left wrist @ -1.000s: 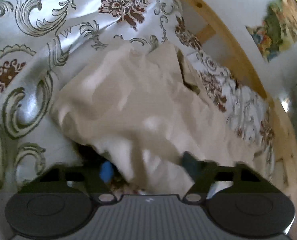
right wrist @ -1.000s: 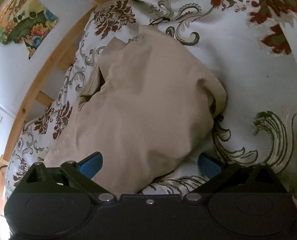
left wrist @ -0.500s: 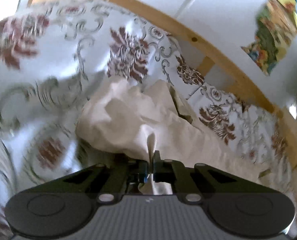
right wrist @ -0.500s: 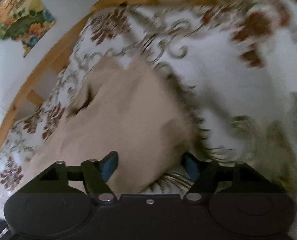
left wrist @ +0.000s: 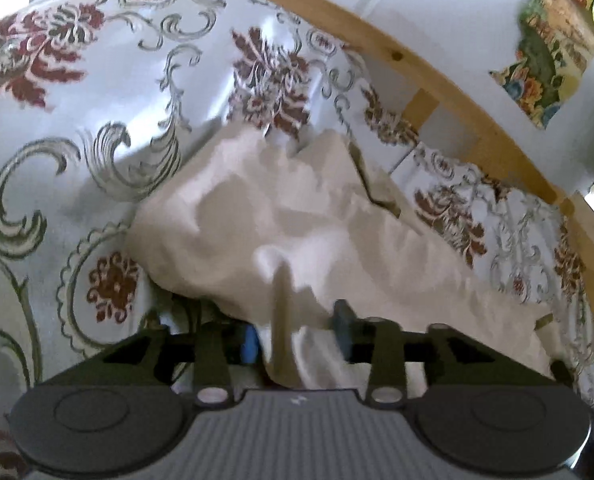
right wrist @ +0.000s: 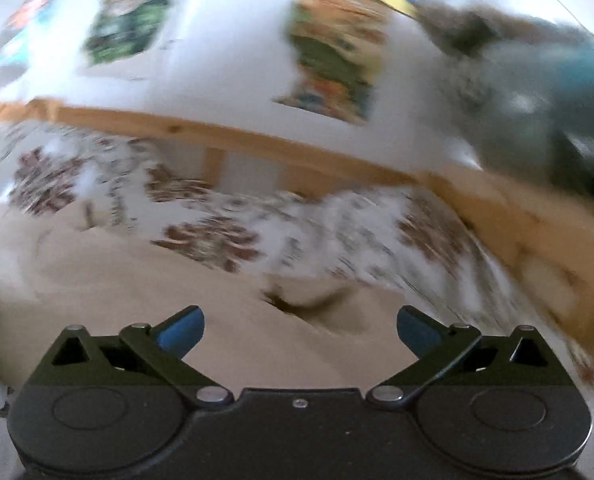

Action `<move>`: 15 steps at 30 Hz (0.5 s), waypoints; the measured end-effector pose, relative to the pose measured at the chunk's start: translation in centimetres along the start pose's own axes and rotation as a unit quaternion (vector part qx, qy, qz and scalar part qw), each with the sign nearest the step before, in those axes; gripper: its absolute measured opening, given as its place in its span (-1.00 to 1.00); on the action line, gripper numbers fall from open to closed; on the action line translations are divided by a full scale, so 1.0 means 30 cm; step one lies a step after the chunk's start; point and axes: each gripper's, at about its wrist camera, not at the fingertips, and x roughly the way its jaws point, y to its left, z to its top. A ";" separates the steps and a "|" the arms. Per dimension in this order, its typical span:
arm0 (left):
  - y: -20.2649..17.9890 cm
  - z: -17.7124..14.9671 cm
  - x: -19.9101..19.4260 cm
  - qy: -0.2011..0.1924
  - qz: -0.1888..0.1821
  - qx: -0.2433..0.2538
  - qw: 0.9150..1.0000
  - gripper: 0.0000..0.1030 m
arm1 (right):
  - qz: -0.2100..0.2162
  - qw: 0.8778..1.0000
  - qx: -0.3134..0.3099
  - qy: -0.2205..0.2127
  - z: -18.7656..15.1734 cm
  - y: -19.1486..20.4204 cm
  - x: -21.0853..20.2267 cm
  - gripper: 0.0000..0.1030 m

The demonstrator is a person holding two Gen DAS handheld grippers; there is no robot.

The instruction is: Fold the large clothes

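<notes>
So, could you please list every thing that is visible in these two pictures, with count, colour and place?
Garment: one, beige, crumpled on the bed cover, partly between the left gripper's fingers.
Bed cover: one, pale with dark red flowers and grey-green scrolls, under the garment.
Bed frame: one, light wood, along the far edge of the bed, beside the wall.
Wall: white, behind the frame.
Pictures: several, colourful, on the wall; the right wrist view is too blurred for an exact count.
Dark blurred object: one, grey and teal, upper right of the right wrist view; cannot tell what it is.
Left gripper: one, black with blue pads, open around a fold of the garment.
Right gripper: one, black with blue pads, open above the garment.
</notes>
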 end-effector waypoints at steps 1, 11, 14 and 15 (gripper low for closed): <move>0.004 -0.005 0.004 0.001 0.002 0.002 1.000 0.03 | -0.006 1.000 -0.011 -0.013 0.010 0.036 0.027 0.98; 0.055 0.002 0.021 0.007 0.013 -0.023 1.000 0.53 | 0.015 0.997 -0.046 0.067 -0.064 0.129 0.188 0.99; 0.052 0.003 0.017 0.007 0.022 -0.020 1.000 0.64 | 0.008 0.997 -0.053 0.061 -0.066 0.134 0.194 0.99; 0.051 0.003 0.016 0.006 0.026 -0.019 0.999 0.67 | 0.007 0.997 -0.054 0.060 -0.070 0.138 0.185 0.99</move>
